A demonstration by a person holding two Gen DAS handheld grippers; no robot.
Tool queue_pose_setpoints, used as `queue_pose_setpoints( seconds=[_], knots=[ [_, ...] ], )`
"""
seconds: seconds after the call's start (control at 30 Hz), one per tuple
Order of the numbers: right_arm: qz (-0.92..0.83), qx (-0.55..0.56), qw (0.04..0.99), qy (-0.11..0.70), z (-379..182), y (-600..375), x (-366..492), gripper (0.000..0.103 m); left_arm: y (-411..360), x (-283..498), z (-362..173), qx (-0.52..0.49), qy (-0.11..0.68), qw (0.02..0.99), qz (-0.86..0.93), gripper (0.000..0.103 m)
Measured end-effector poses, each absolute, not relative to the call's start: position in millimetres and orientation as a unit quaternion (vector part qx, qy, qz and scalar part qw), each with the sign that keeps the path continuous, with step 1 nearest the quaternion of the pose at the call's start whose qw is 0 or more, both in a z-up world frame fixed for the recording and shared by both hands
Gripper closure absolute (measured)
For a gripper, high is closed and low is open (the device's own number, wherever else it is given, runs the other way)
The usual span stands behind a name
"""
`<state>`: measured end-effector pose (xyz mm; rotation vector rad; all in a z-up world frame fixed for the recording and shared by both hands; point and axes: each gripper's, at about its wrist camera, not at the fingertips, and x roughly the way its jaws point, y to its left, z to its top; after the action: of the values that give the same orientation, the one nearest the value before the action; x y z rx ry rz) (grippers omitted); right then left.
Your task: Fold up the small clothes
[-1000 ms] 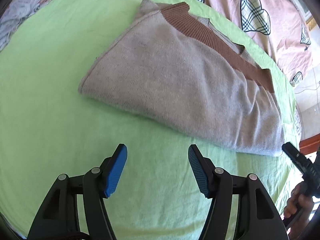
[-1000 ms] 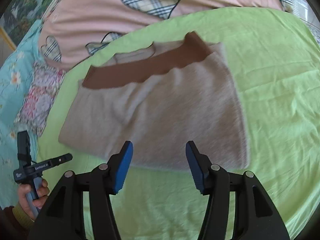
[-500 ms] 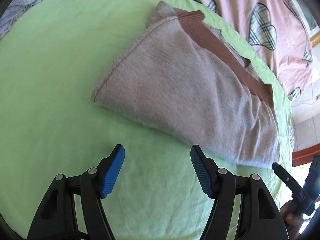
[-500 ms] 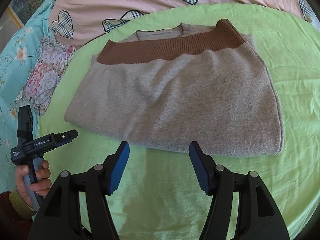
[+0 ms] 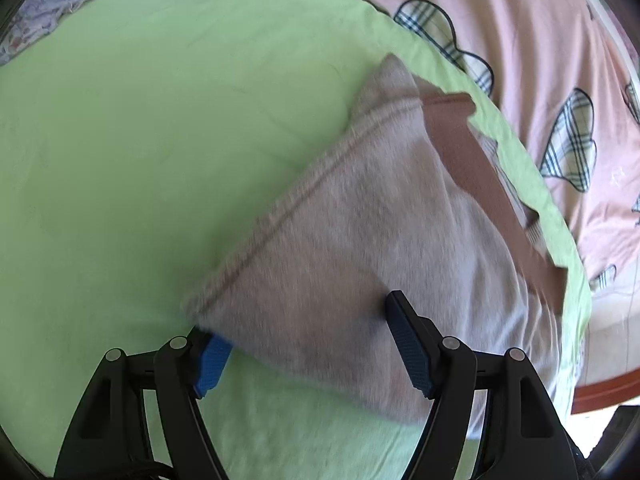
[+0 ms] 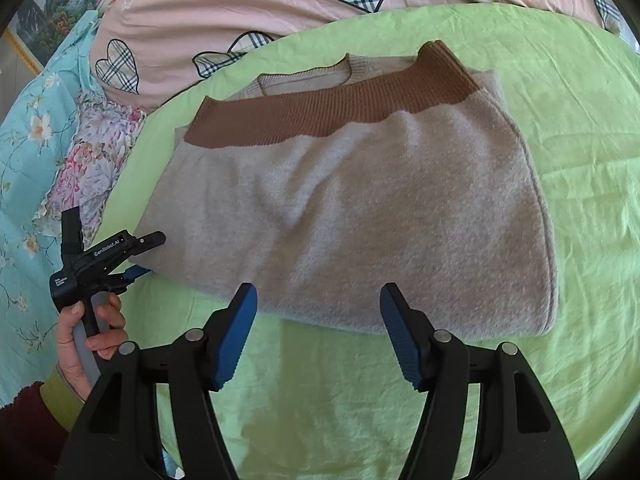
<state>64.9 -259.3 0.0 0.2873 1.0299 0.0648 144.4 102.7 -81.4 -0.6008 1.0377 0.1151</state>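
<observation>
A grey knit sweater [image 6: 360,200] with a brown ribbed hem [image 6: 332,112] lies folded on the green sheet [image 6: 580,120]. My right gripper [image 6: 318,296] hovers at its near folded edge; the jaws are opening and the pads touch no cloth. In the left wrist view the sweater [image 5: 360,220] is blurred and close. My left gripper [image 5: 304,316] straddles its near corner with jaws opening: one blue pad is tucked under the edge, the other stands above the fabric, not pressing. The right wrist view shows the left gripper [image 6: 148,254], held by a hand [image 6: 92,332], at the sweater's left corner.
A pink quilt with plaid hearts [image 6: 240,8] lies beyond the green sheet. Blue floral bedding [image 6: 24,160] borders the sheet on the left. In the left wrist view a wooden bed edge [image 5: 600,392] shows at the right, past the sheet [image 5: 120,160].
My left gripper has slid in to the sweater's corner, which now lies between its jaws. Both grippers' jaws stand a little wider. The right gripper has hardly moved.
</observation>
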Motion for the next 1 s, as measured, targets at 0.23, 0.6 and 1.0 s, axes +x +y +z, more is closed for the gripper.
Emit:
queue_pose_setpoints(
  seconds=[0.23,0.6,1.0],
  knots=[
    [0.030,0.153,0.859,0.487,1.9,-267.5,86.2,0.038,100.1,162.9,-73.6,-0.263,0.478,0.837,0.025,0.089],
    [0.080,0.225,0.829,0.506,0.9,-265.5,157.2,0.038,11.1,156.6,-2.5,-0.143,0.438,0.886,-0.054,0.095],
    [0.210,0.244,0.779,0.538,10.2,-221.4,241.9,0.021,-85.5,171.2,-23.4,-0.071,0.468,0.869,-0.141,0.095]
  ],
)
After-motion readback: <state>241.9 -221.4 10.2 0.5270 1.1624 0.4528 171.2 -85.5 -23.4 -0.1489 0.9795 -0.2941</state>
